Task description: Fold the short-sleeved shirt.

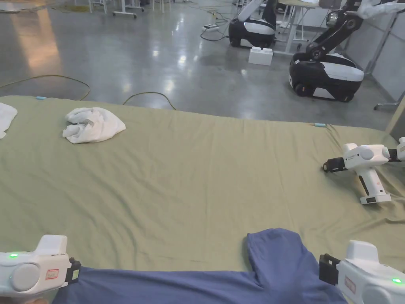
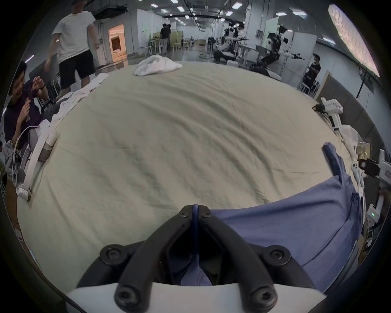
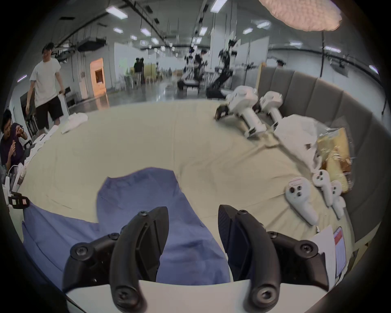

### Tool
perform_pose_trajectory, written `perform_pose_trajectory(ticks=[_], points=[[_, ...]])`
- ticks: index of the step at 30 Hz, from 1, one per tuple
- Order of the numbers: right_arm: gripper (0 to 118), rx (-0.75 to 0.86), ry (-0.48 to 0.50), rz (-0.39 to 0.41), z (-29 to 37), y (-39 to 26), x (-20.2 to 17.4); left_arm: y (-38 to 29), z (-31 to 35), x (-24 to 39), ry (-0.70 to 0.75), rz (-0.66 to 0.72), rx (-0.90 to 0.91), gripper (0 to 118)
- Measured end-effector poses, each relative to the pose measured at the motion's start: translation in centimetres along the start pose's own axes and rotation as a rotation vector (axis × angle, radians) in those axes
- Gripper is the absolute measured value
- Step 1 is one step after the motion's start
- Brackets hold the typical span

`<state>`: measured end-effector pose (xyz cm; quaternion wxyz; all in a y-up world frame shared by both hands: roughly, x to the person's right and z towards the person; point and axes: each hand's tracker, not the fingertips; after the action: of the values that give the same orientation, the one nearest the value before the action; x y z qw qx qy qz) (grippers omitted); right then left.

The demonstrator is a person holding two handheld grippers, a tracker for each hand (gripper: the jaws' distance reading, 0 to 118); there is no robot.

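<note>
Even indoor light from overhead, sharp in the head view, warped and partly soft in the two gripper views.

Rows of ceiling lamps [image 3: 116, 12] light the hall; the polished floor [image 1: 158, 59] throws back pale glare spots and a warm orange patch at its far left. The green sheet [image 1: 190, 170] is evenly lit, with faint shading in its creases. Both gripper views are fisheye, with black vignetted corners and lines bowed toward the rims. In the right gripper view the background is smeared and a bright overexposed panel [image 3: 300, 12] glows at top right.
</note>
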<state>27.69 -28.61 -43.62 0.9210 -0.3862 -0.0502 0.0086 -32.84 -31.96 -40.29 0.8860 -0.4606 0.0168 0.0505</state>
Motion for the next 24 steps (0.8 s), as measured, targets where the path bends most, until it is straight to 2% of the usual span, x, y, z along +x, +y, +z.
perform_pose_trajectory(ticks=[3, 6, 7, 9, 12, 14, 15, 18, 20, 24], points=[[56, -0.106, 0.035, 0.027, -3.6, 0.8, 0.4, -0.1, 1.0, 0.2, -0.004, 0.004, 0.035, 0], [56, -0.2, 0.065, 0.118, -6.3, 1.0, -0.3, -0.4, 1.7, 0.2, -0.003, 0.013, 0.061, 0], [56, -0.228, 0.102, 0.118, -7.2, 0.7, -0.5, -0.4, 1.8, 0.3, -0.002, 0.015, 0.063, 0], [55, -0.311, 0.083, 0.129, -8.5, 0.5, -0.9, -0.5, 1.9, 0.2, -0.001, 0.019, 0.067, 0], [45, -0.289, 0.088, 0.136, -8.8, 0.5, -1.0, -0.5, 2.1, 0.2, 0.0, 0.023, 0.067, 0], [4, -0.291, 0.143, 0.098, -8.8, 0.7, -1.1, -0.4, 2.1, 0.2, 0.001, 0.021, 0.07, 0], [1, -0.297, 0.169, 0.078, -8.6, 0.4, -1.5, -0.4, 2.1, 0.3, 0.003, 0.019, 0.07, 0], [1, -0.282, 0.138, 0.085, -8.4, 0.2, -1.4, -0.4, 2.1, 0.4, 0.005, 0.026, 0.07, 0], [1, -0.243, 0.14, 0.013, -7.2, 0.1, -0.6, -0.5, 2.4, 0.4, 0.0, 0.039, 0.076, 0], [0, -0.17, 0.155, 0.023, -3.5, 0.5, 0.8, -0.4, 3.2, 0.0, -0.016, 0.04, 0.093, 0]])
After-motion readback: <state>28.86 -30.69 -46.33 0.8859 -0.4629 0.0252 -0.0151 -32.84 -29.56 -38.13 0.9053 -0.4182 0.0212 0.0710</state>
